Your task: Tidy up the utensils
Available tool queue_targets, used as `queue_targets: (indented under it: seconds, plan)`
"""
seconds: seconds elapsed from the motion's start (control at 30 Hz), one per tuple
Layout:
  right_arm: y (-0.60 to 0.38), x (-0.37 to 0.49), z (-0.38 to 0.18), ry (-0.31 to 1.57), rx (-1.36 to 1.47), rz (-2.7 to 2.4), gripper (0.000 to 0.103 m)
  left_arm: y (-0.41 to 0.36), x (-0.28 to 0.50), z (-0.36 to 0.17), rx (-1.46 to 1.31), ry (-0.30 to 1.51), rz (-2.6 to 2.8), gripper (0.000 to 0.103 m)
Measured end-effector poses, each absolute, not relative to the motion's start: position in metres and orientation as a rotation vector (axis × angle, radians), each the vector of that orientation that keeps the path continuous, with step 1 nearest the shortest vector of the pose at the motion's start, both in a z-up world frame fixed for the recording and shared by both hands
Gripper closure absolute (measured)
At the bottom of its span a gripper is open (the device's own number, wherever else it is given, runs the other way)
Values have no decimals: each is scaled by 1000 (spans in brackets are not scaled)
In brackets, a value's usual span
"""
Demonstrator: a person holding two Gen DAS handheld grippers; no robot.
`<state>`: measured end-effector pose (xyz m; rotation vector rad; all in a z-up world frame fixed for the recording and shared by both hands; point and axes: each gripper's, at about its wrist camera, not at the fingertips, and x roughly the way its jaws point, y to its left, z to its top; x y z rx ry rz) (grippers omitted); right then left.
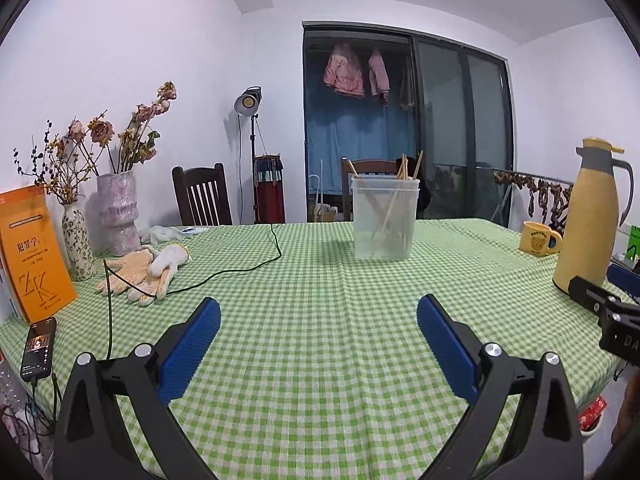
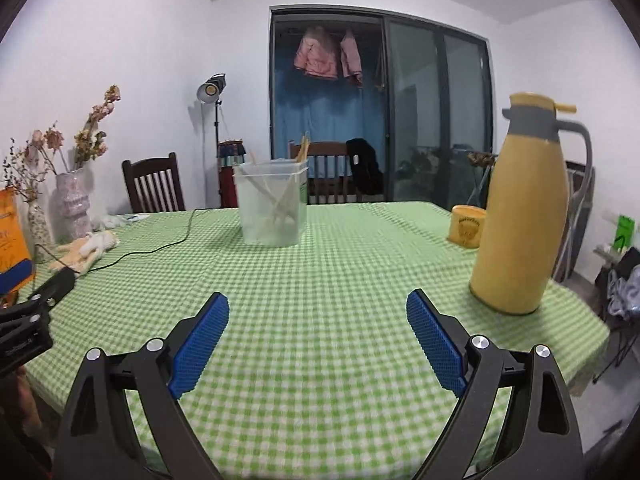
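Observation:
A translucent plastic container (image 1: 385,220) (image 2: 273,205) stands upright near the far middle of the green checked table. Several wooden chopsticks (image 1: 405,170) (image 2: 303,148) lean inside it, tips poking above the rim. My left gripper (image 1: 318,312) is open over bare tablecloth, well short of the container, with nothing between its blue pads. My right gripper (image 2: 318,306) is open too and holds nothing. Each gripper's black body shows at the edge of the other's view.
A yellow thermos jug (image 1: 588,216) (image 2: 520,208) and a yellow mug (image 1: 538,239) (image 2: 468,226) stand on the right. On the left are work gloves (image 1: 140,272), a black cable (image 1: 240,268), two vases with dried flowers (image 1: 118,212), an orange book (image 1: 32,252) and a phone (image 1: 38,348). Chairs stand behind the table.

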<state>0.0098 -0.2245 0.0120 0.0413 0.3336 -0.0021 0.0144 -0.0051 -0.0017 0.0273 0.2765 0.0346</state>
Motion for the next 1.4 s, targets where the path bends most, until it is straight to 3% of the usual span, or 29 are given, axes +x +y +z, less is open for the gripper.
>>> queue_targets:
  seconds: [1.4]
  plan:
    - [-214,3,10,350,4,-14,16,-13,6,-2,9,296,-13,8]
